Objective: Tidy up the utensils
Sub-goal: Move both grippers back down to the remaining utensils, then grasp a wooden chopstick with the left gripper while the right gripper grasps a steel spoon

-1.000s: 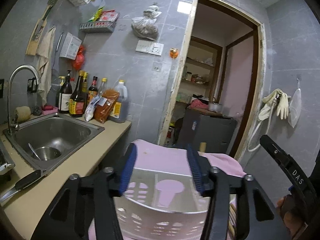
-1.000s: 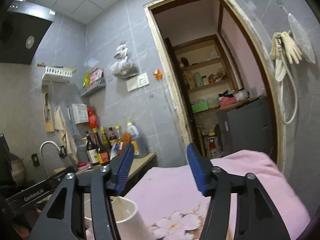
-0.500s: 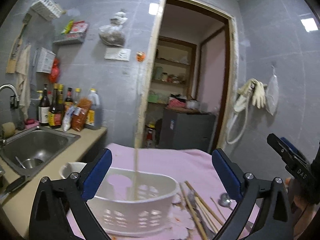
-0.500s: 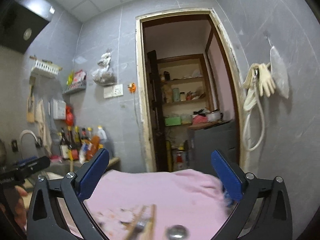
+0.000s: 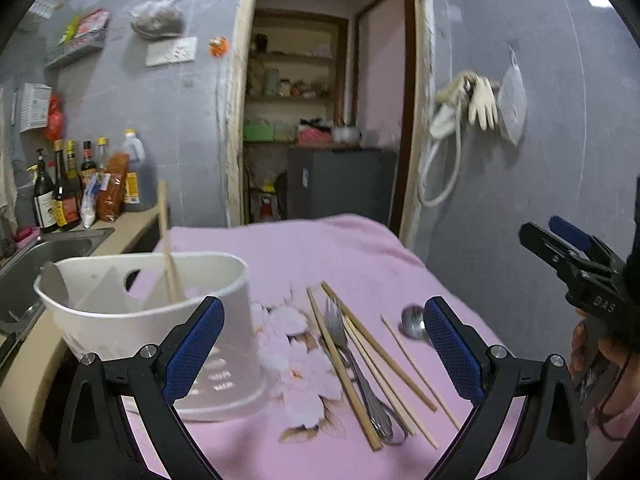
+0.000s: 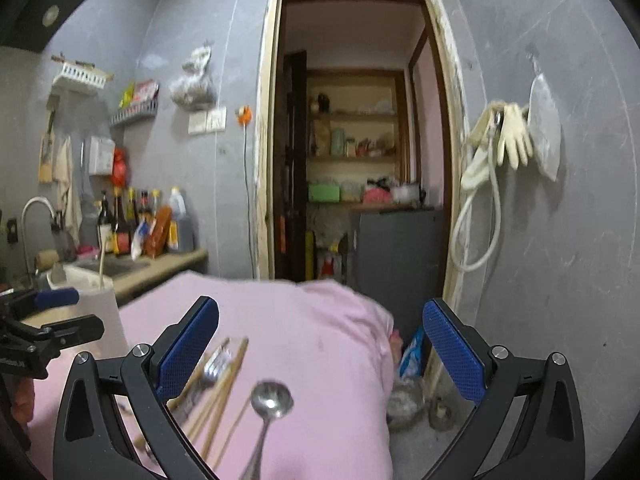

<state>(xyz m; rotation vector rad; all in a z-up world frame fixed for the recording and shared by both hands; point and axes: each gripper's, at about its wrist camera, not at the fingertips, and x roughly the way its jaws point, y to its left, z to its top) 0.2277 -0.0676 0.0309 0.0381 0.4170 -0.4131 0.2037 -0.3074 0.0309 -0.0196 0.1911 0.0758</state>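
Note:
A white utensil holder [image 5: 152,320] stands on the pink flowered cloth [image 5: 320,256], with one wooden chopstick [image 5: 168,252] leaning upright inside it. To its right on the cloth lie several chopsticks [image 5: 380,356], a metal fork [image 5: 352,356] and a spoon [image 5: 414,320]. My left gripper [image 5: 322,308] is open and empty, its left finger in front of the holder. My right gripper [image 6: 320,306] is open and empty above the spoon [image 6: 272,400], fork [image 6: 216,364] and chopsticks [image 6: 224,392]. Each gripper shows in the other's view: the right [image 5: 556,236], the left [image 6: 76,314] by the holder [image 6: 100,312].
A steel sink [image 5: 48,252] and sauce bottles [image 5: 64,196] sit on the counter left of the cloth. Behind is a doorway with a dark cabinet [image 5: 340,184]. Gloves and a hose [image 5: 472,96] hang on the right wall. Clutter lies on the floor [image 6: 408,396] past the cloth's right edge.
Both grippers have opened wide. Both views have swung right and downward, from the holder to the utensils on the cloth. A chopstick now stands in the holder.

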